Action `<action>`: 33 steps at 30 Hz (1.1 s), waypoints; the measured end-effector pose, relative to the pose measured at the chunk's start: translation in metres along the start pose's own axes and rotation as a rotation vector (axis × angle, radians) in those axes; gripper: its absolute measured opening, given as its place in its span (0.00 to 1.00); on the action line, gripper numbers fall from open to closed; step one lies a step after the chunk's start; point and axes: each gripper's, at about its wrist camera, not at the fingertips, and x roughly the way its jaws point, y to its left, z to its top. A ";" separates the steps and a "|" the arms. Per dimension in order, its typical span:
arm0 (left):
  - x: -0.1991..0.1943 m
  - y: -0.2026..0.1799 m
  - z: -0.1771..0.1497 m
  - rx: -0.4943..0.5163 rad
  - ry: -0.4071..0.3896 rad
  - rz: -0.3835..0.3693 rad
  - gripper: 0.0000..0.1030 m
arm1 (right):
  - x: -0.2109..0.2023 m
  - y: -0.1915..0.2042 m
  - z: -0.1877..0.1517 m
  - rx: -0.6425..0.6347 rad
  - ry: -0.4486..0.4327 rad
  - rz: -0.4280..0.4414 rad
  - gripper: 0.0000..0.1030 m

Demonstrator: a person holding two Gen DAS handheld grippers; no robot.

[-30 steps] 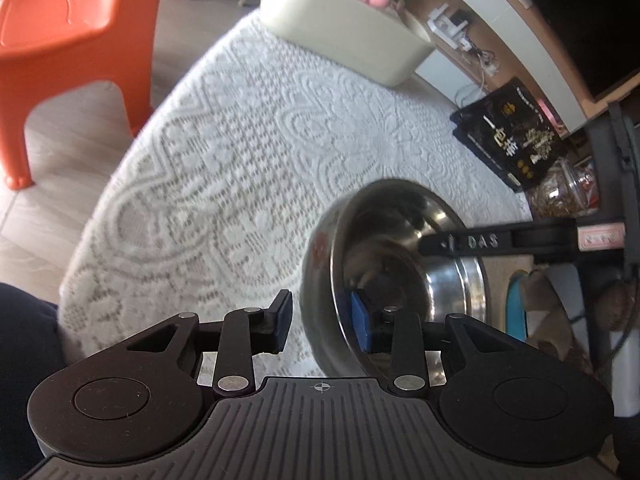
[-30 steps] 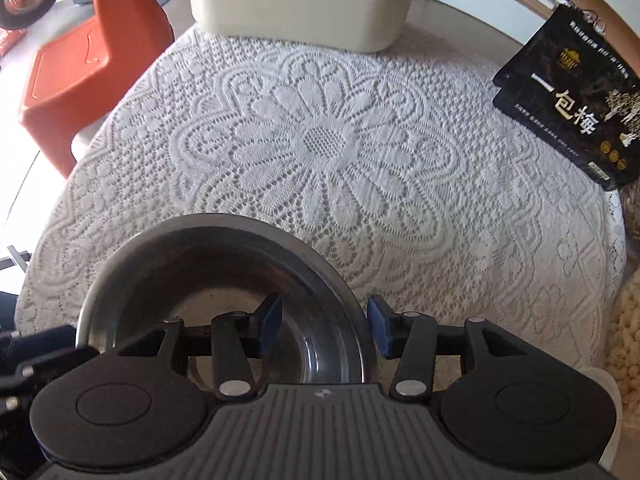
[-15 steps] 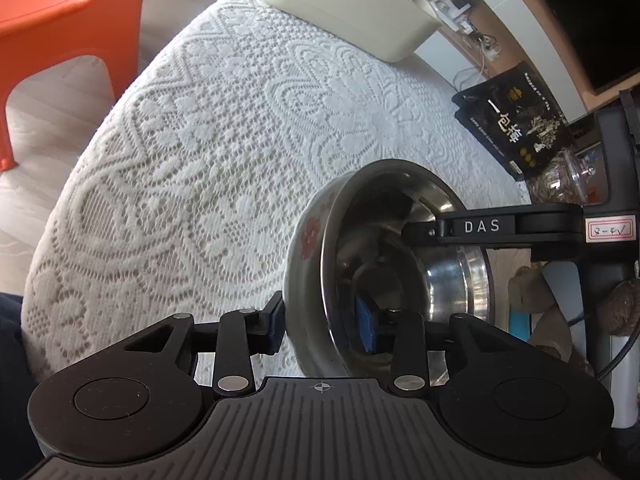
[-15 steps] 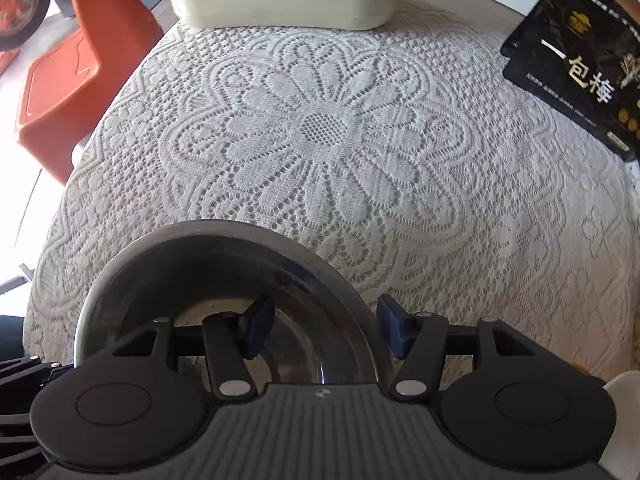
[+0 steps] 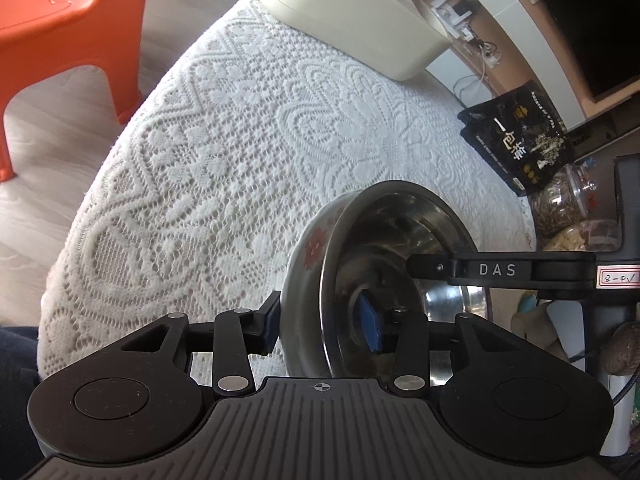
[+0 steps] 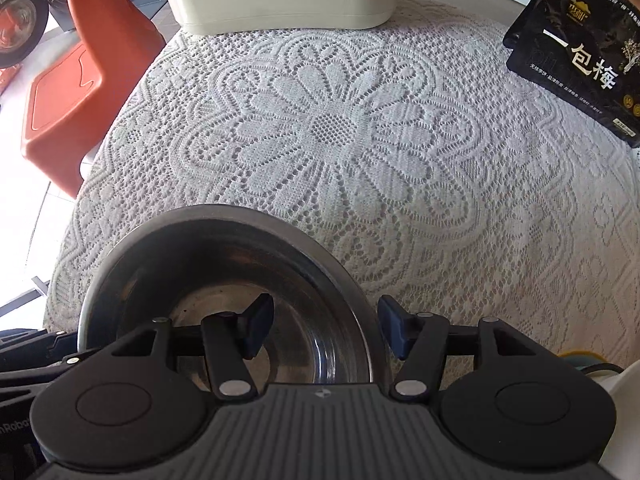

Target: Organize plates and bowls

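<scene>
An orange plastic chair (image 5: 60,16) stands left of the round table's white lace tablecloth (image 5: 248,160). On the cloth's near edge rests a shiny round steel bowl (image 5: 384,272). The left gripper (image 5: 322,328) straddles its left wall, jaws just widened and off the metal; the right gripper (image 6: 326,328) straddles the right rim, parted, not pressing.
</scene>
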 end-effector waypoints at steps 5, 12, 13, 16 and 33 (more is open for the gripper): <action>-0.012 0.000 0.003 -0.016 -0.047 0.015 0.41 | -0.025 -0.008 -0.001 -0.005 -0.085 0.032 0.56; -0.066 -0.051 0.005 0.083 -0.228 0.061 0.40 | -0.112 -0.036 -0.033 -0.021 -0.317 0.079 0.56; -0.070 -0.063 0.003 0.114 -0.234 0.041 0.40 | -0.125 -0.045 -0.043 -0.018 -0.359 0.073 0.56; -0.071 -0.110 -0.010 0.217 -0.226 -0.026 0.40 | -0.159 -0.078 -0.077 0.020 -0.483 0.040 0.60; 0.028 -0.206 -0.053 0.436 -0.033 0.103 0.43 | -0.095 -0.213 -0.174 0.285 -0.410 0.131 0.51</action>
